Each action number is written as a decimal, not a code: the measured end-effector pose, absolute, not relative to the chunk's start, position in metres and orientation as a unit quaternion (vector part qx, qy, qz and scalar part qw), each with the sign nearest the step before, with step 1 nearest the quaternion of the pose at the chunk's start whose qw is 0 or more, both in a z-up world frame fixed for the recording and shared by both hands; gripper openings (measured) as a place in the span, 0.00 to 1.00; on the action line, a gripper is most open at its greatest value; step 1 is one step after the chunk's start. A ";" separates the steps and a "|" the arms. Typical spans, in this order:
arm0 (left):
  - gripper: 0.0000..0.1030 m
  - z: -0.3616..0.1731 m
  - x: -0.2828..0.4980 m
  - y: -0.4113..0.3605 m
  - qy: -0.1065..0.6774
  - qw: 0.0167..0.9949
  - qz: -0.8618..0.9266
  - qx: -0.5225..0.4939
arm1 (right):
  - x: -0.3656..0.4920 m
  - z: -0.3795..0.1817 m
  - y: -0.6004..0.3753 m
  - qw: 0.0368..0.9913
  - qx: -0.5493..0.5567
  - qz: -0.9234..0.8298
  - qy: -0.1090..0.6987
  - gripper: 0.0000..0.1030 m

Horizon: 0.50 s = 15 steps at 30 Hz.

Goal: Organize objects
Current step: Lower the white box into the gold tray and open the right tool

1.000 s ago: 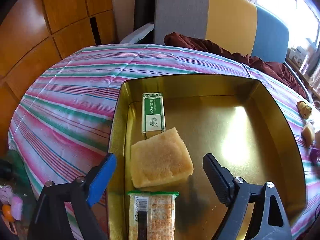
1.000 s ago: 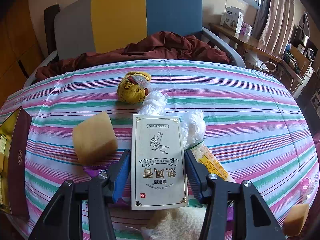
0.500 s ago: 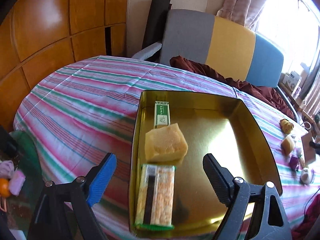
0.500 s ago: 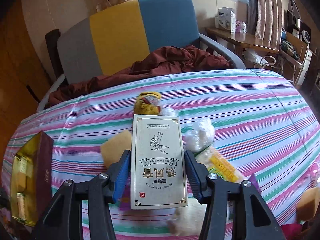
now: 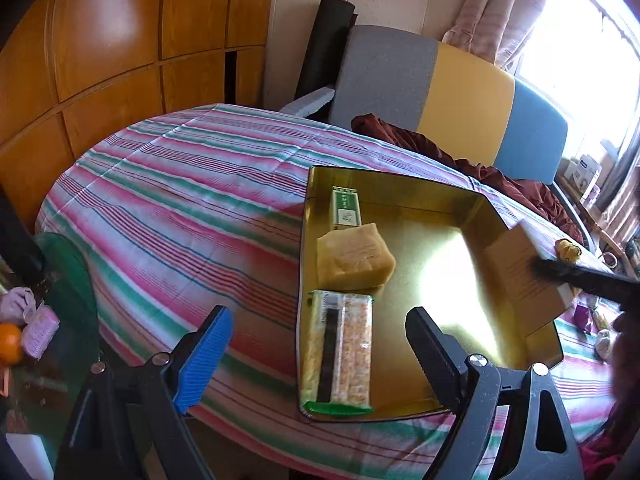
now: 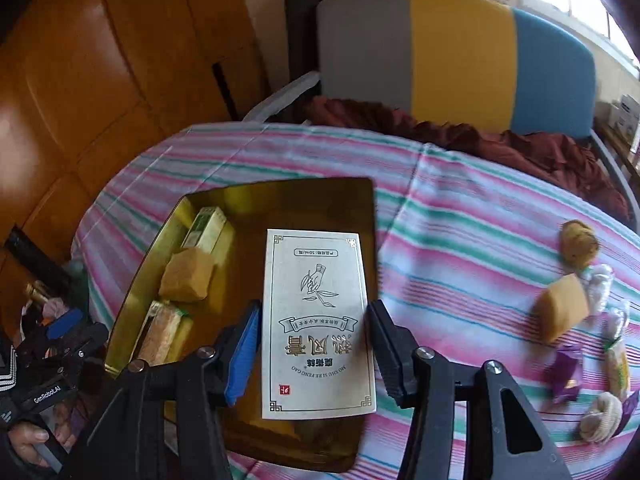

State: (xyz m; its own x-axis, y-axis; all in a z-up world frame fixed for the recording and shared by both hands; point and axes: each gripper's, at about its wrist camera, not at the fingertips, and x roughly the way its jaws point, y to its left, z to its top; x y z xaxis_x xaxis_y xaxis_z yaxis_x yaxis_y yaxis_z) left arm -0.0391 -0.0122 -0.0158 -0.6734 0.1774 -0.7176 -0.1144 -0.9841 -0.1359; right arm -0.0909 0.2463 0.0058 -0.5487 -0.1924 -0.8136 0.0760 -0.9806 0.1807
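Observation:
A gold tin tray (image 5: pixel 516 216) (image 6: pixel 304 196) lies on the striped tablecloth. Along its left side lie a green box (image 5: pixel 346 207), a yellow sponge block (image 5: pixel 354 256) and a wrapped cracker pack (image 5: pixel 338 352). My right gripper (image 6: pixel 312 344) is shut on a white printed box (image 6: pixel 318 320) and holds it above the tray's right part; the box also shows in the left wrist view (image 5: pixel 524 280). My left gripper (image 5: pixel 320 344) is open and empty, back at the tray's near edge.
More loose items lie on the cloth right of the tray: a yellow sponge block (image 6: pixel 562 308), a brown ball (image 6: pixel 578 242), white wrapped pieces (image 6: pixel 600 282), a purple packet (image 6: pixel 566 372). A grey, yellow and blue chair (image 5: pixel 440 88) with a maroon cloth (image 6: pixel 520 148) stands behind the table.
My right gripper has carried the white box left, from over the loose items to above the gold tray. My left gripper has pulled back and up from the tray.

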 end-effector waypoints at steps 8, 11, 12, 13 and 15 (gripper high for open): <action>0.86 -0.019 -0.036 -0.026 -0.045 0.064 0.917 -0.391 | -0.108 -0.038 0.184 0.079 0.518 -0.851 -0.047 0.50; 0.86 -0.019 -0.037 -0.030 -0.048 0.055 0.919 -0.388 | -0.108 -0.040 0.174 0.090 0.520 -0.847 -0.055 0.51; 0.86 -0.019 -0.039 -0.032 -0.048 0.050 0.919 -0.388 | -0.109 -0.041 0.170 0.098 0.523 -0.844 -0.065 0.52; 0.86 -0.019 -0.039 -0.033 -0.049 0.047 0.919 -0.388 | -0.111 -0.043 0.168 0.107 0.529 -0.838 -0.081 0.52; 0.86 -0.019 -0.040 -0.036 -0.051 0.043 0.919 -0.388 | -0.118 -0.049 0.166 0.131 0.543 -0.820 -0.127 0.56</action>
